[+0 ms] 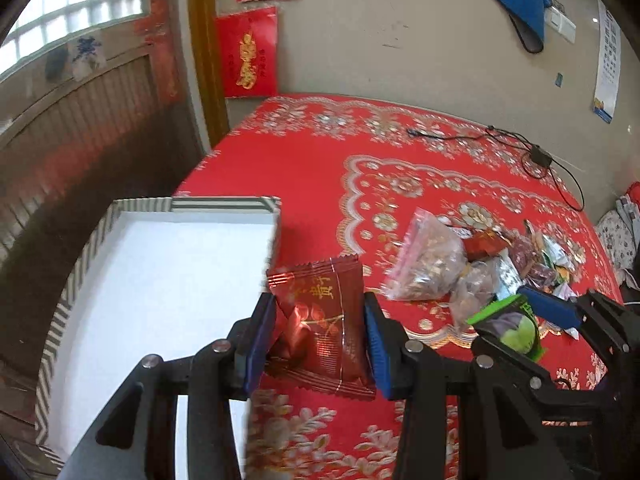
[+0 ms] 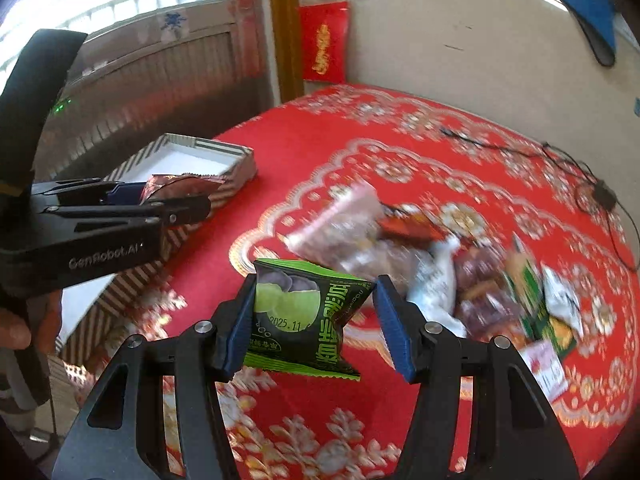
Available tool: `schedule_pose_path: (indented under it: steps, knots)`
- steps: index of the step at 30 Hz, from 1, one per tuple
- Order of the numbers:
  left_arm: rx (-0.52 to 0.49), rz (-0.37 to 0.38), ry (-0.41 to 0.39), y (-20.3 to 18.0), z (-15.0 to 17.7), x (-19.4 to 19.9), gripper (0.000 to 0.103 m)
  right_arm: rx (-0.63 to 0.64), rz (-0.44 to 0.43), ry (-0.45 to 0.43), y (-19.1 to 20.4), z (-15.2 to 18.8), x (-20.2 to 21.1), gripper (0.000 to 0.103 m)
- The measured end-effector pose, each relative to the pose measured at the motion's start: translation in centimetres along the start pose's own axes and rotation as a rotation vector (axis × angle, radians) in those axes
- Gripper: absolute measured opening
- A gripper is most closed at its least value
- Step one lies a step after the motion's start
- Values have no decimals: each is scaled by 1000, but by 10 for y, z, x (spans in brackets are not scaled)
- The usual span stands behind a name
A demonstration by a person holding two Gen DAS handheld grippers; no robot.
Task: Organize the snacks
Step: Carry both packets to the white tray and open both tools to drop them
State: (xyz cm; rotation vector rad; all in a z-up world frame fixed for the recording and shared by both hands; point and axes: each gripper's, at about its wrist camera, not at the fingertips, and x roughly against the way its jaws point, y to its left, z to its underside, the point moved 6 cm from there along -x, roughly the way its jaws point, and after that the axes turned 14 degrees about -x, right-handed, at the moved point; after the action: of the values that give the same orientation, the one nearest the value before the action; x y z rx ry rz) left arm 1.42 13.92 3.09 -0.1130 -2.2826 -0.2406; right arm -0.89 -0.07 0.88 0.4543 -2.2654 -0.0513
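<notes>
The scene is viewed from two fisheye cameras, each set behind its own tongs and aimed forward and downward along the fingers. From the left wrist, the worktop (image 1: 320, 168) is seen close up, with the striped box (image 1: 160, 272) directly below at the left and the right tongs (image 1: 532, 312) at the right edge. From the right wrist, the left tongs (image 2: 160, 200) are seen side-on at the left. The box (image 2: 192, 156), the snack pile (image 2: 440, 264), the red cloth and the back wall are shared by both views.
</notes>
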Motion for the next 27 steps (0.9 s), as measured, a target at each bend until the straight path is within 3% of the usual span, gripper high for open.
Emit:
schedule_pose_path:
  steps: [10,17,27]
  knots:
    - [93,-63,42,85,-4,-5,46,99,-91,-27,70,-43,-27,57]
    - [196,-97,154,146,4,-52,46,153,-149,-7,115,-69,-73,57]
    - [264,-140,242,173,20,-92,46,235,-166,54,154,-75,-142,57]
